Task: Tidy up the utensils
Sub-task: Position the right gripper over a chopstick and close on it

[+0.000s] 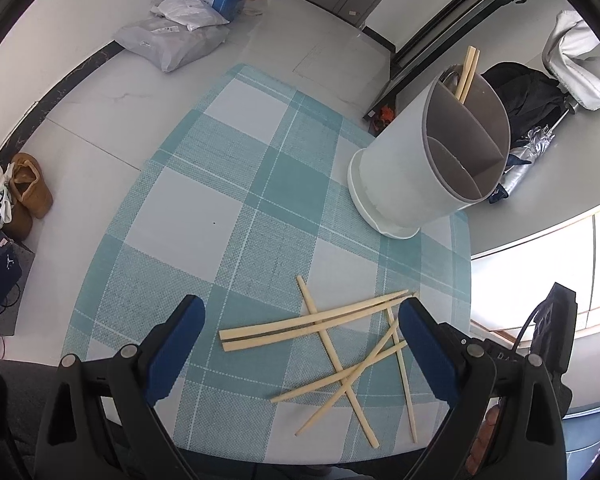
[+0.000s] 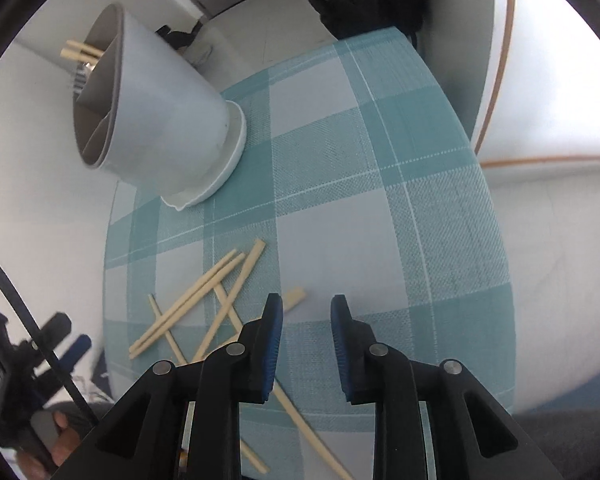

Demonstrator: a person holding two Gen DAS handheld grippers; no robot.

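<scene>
Pale wooden chopsticks (image 1: 340, 344) lie loose and crossed over one another on the teal-and-white checked placemat (image 1: 236, 208) that covers the desk, near its front edge. Farther back on the mat stands the white cylindrical utensil holder with grey inner dividers (image 1: 428, 152); one compartment at its far side already holds a pair of chopsticks (image 1: 468, 72) and what looks like a metal utensil beside them, while the other compartments seem empty.

The left hand-held gripper (image 1: 300, 320) hangs just above the pile with its blue-padded jaws spread wide, holding nothing; its right pad sits close to the tips of the longest pair. The right hand-held gripper (image 2: 305, 312) hovers over the mat just beside the pile, its jaws partly open and empty, with one chopstick end (image 2: 294, 298) showing right next to its left pad.

The step in hand appears to be picking up the next loose chopstick. That calls for lowering one gripper over a single stick, or a parallel pair, closing squarely across it, then carrying it to the compartment with the others.
</scene>
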